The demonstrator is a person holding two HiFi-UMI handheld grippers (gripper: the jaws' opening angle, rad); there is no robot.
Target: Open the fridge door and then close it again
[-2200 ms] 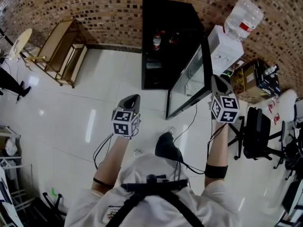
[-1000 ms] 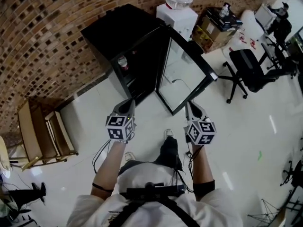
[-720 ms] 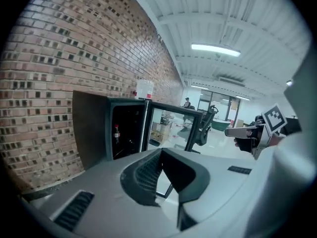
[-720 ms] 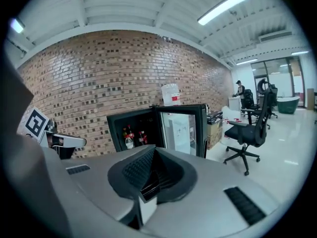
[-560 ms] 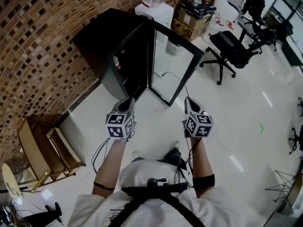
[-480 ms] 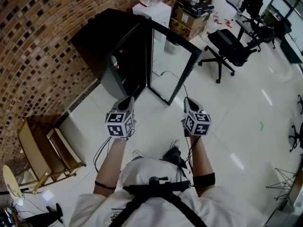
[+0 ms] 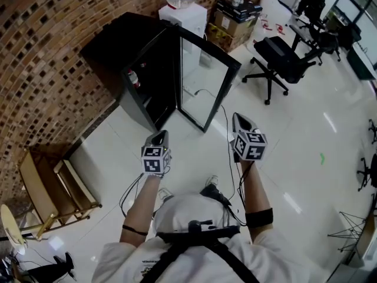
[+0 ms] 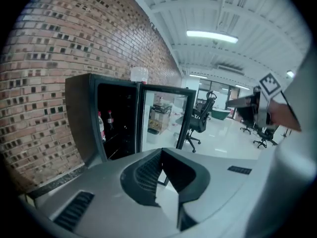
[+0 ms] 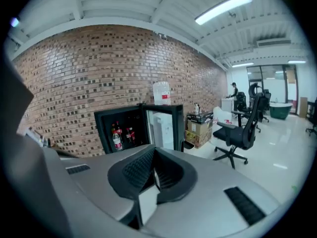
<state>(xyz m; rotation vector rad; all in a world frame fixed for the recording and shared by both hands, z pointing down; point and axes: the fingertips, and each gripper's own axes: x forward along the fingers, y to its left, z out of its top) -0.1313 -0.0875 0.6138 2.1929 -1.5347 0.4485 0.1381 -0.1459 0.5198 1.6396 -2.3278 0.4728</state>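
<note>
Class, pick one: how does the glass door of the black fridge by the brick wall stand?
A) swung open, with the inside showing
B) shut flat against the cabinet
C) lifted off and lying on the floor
A: the black-framed glass door stands swung out from the black fridge, and bottles show inside.

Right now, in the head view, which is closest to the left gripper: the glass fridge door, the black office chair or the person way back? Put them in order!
1. Glass fridge door: just ahead.
2. Black office chair: beyond the door, rightward.
3. Person: far top right.
</note>
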